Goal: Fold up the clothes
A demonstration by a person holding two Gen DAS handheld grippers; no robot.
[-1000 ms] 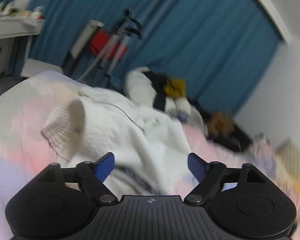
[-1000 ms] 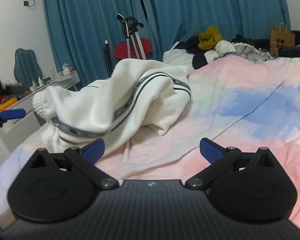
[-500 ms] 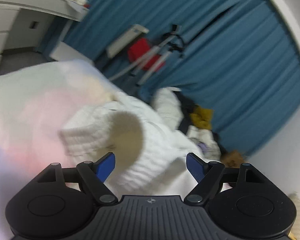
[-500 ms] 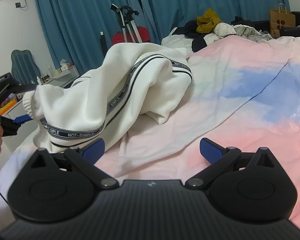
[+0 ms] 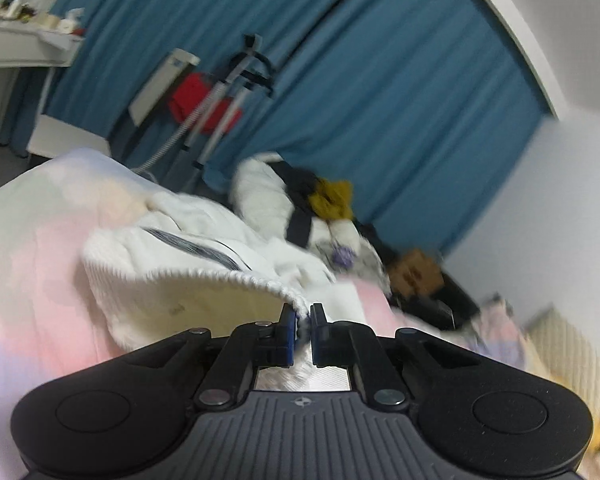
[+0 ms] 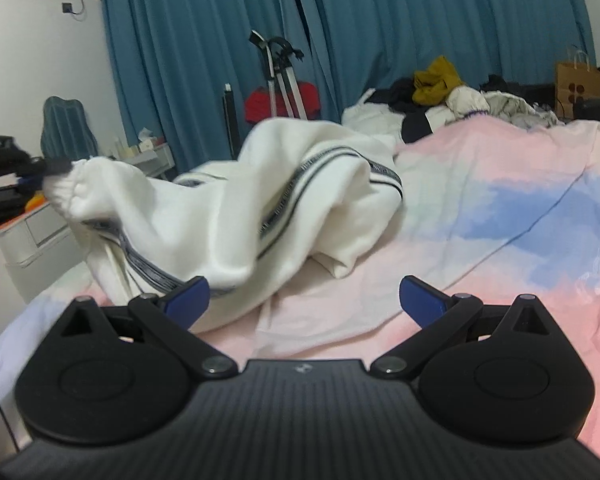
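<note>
Left gripper (image 5: 303, 320) pinches the ribbed cuff, blurred but apparently caught, of the white sweatpants (image 6: 260, 208) heaped on the bed (image 6: 500, 240), right gripper (image 6: 304, 294) spread wide and empty: soft, floppy fleece, best taken at cuffs or waistband.

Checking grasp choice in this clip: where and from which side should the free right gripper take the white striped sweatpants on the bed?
Best guess: the loose bunched fold nearest the right gripper, approached head-on and low over the pink and blue bedsheet. The white striped sweatpants hang draped from the ribbed cuff pinched by the left gripper, so that lower edge lies thin enough for open fingers.
</note>
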